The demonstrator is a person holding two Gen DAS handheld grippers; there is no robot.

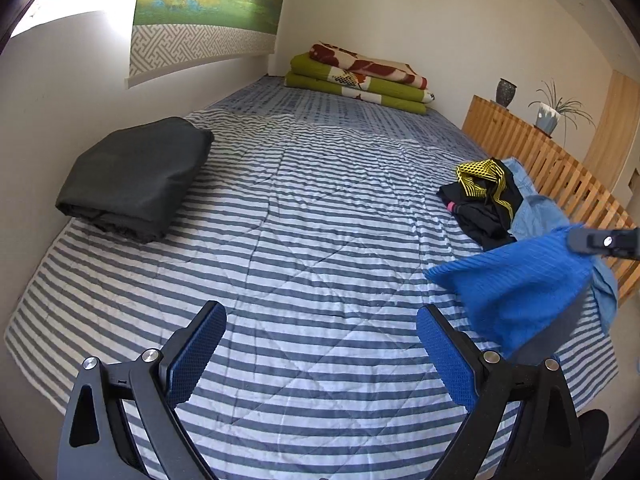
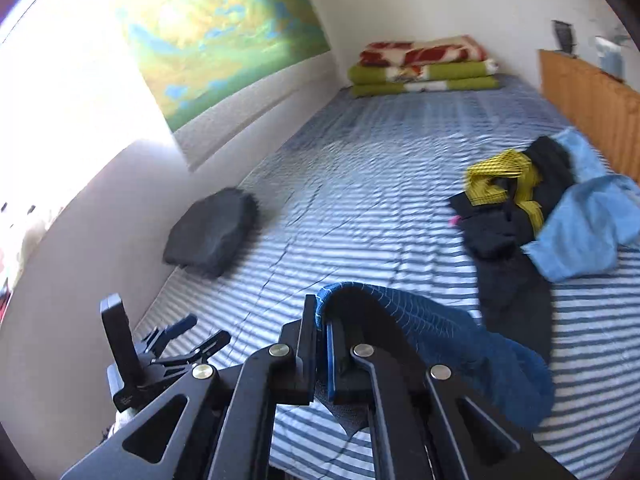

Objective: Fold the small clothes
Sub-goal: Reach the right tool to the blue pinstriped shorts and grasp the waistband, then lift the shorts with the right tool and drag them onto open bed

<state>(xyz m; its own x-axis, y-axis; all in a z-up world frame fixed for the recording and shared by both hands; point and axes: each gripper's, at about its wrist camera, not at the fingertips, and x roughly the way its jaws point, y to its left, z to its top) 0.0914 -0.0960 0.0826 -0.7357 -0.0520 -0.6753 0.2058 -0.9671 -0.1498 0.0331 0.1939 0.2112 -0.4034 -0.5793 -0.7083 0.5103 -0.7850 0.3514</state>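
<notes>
A bright blue knitted garment (image 1: 516, 284) hangs above the striped bedspread (image 1: 300, 220), pinched at its top edge by my right gripper (image 1: 588, 240). In the right wrist view that gripper (image 2: 323, 320) is shut on the blue garment (image 2: 460, 344), which drapes over its right finger. My left gripper (image 1: 320, 344) hovers open over the near part of the bed, nothing between its blue pads (image 1: 196, 356); it also shows low left in the right wrist view (image 2: 192, 336). A pile of small clothes (image 1: 484, 200), black, yellow-patterned and light blue, lies at the bed's right side (image 2: 540, 208).
A folded dark grey cloth (image 1: 136, 176) lies on the left by the wall. Folded green and red blankets (image 1: 360, 76) are stacked at the far end. A slatted wooden rail (image 1: 560, 172) with a vase and a potted plant runs along the right edge.
</notes>
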